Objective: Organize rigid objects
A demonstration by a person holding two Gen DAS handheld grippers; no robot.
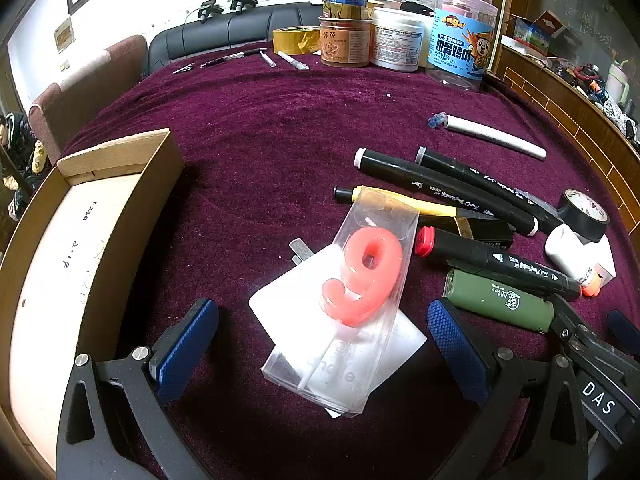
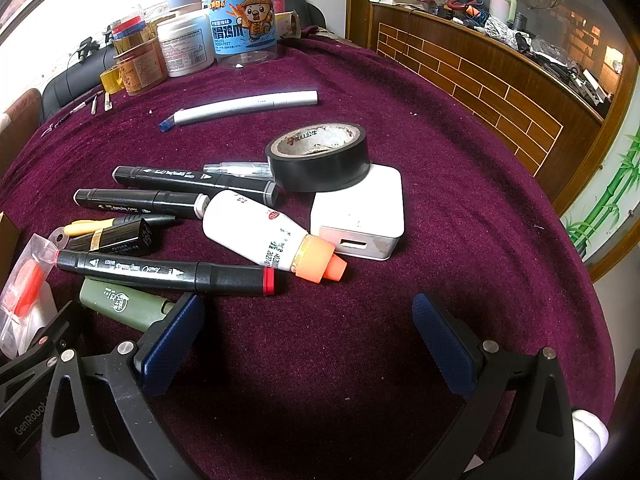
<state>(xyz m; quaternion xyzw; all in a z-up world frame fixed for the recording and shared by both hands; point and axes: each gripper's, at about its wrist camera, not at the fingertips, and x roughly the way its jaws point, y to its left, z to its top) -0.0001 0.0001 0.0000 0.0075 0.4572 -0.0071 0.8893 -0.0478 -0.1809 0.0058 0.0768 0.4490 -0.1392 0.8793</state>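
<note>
Left tongs (image 1: 320,344) stand wide astride the boxed number candle (image 1: 352,288) lying on the surface (image 1: 260,140) beside the cardboard box (image 1: 120,216), right tongs (image 2: 308,344) wide and empty; clear casing judged light, slippery, crushable: grip long sides

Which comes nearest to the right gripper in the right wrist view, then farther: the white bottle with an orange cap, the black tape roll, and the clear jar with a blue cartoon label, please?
1. White bottle with orange cap, just ahead of the right gripper, mid-cloth.
2. Black tape roll, behind it, resting partly on the white box.
3. Clear jar with blue cartoon label, at the table's far edge.
</note>
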